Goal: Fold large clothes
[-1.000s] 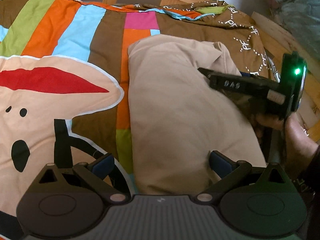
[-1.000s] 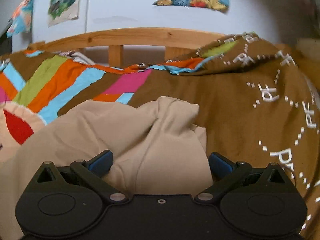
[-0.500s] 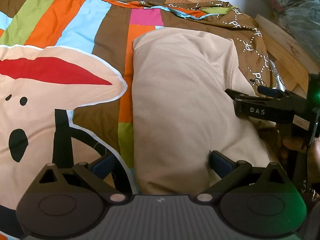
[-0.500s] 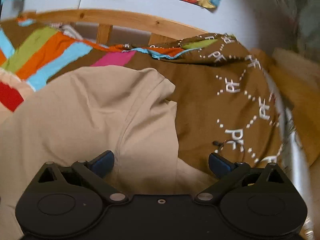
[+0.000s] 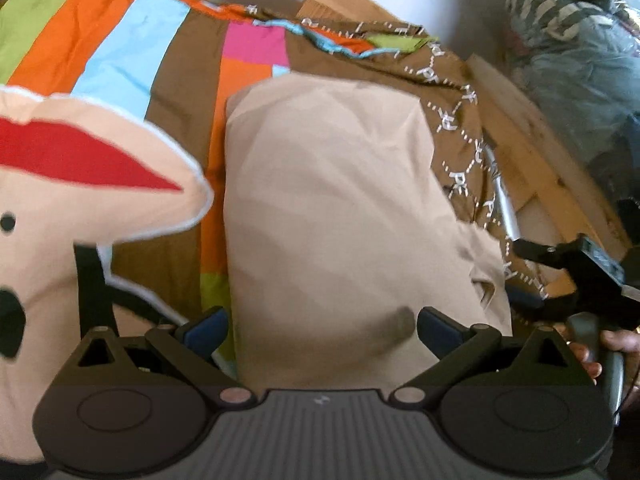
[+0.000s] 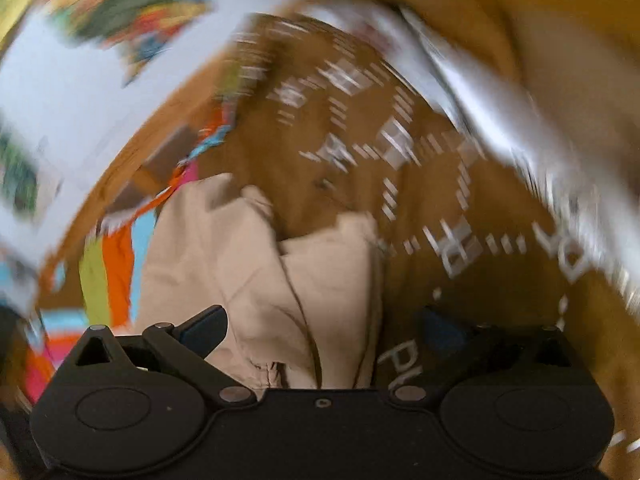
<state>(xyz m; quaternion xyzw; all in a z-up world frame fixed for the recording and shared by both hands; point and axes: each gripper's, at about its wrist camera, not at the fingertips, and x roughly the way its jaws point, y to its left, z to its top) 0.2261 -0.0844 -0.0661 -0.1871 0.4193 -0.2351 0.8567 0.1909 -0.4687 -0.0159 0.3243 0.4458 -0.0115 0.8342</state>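
Beside beige garment [image 5: 336,216], right claw [image 5: 532,276]

The right wrist view is smeared almost everywhere — the wall pictures [image 6: 132,12] are streaks of colour, the white lettering on the brown bedcover [image 6: 400,140] can't be read, and the pale bar [image 6: 480,92] at upper right is too blurred to identify. In the left wrist view the near end of the beige garment [image 5: 332,216] disappears behind the left gripper [image 5: 320,328] body, so its lower hem is hidden. The right gripper [image 5: 532,276] is cut by the frame's right edge, its fingers partly lost in shadow — the hand [image 5: 604,348] holding it shows only a few fingertips.
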